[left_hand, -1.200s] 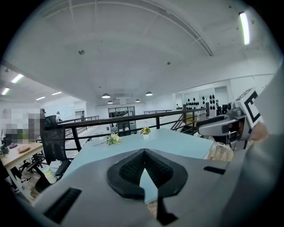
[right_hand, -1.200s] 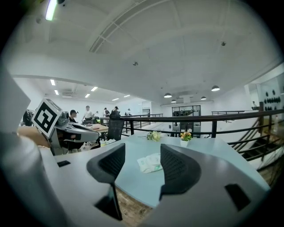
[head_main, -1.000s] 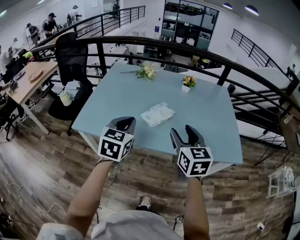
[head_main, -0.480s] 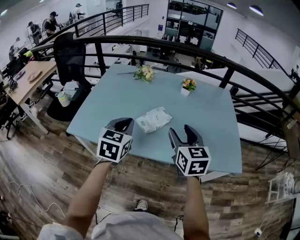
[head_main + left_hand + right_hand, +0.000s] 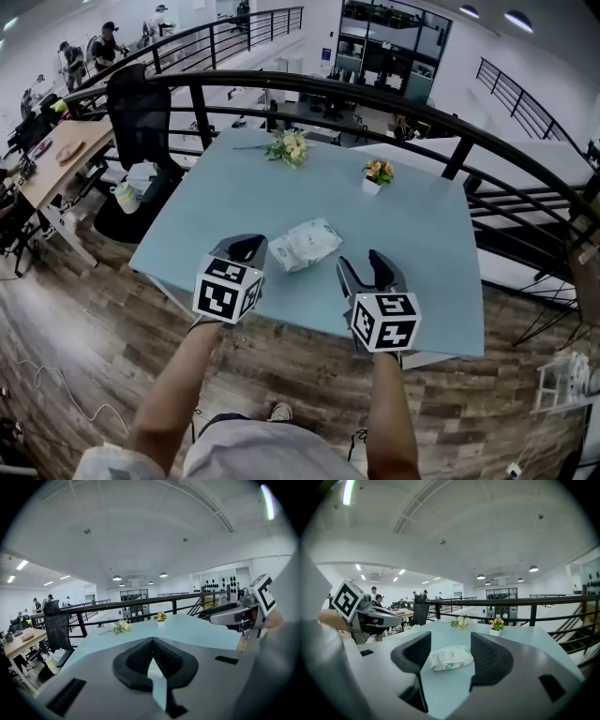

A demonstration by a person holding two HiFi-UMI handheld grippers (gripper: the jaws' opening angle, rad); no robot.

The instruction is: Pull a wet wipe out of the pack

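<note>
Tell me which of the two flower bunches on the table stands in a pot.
The orange-and-yellow bunch, on the right, stands upright in a white pot; the pale bunch has no pot, its stem lying along the table.

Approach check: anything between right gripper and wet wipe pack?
No. Right gripper view shows only bare tabletop between the right gripper, jaws just opening and empty, and the wet wipe pack.

No legible text anywhere; print on the wet wipe pack (image 5: 305, 245) too small to read
</note>
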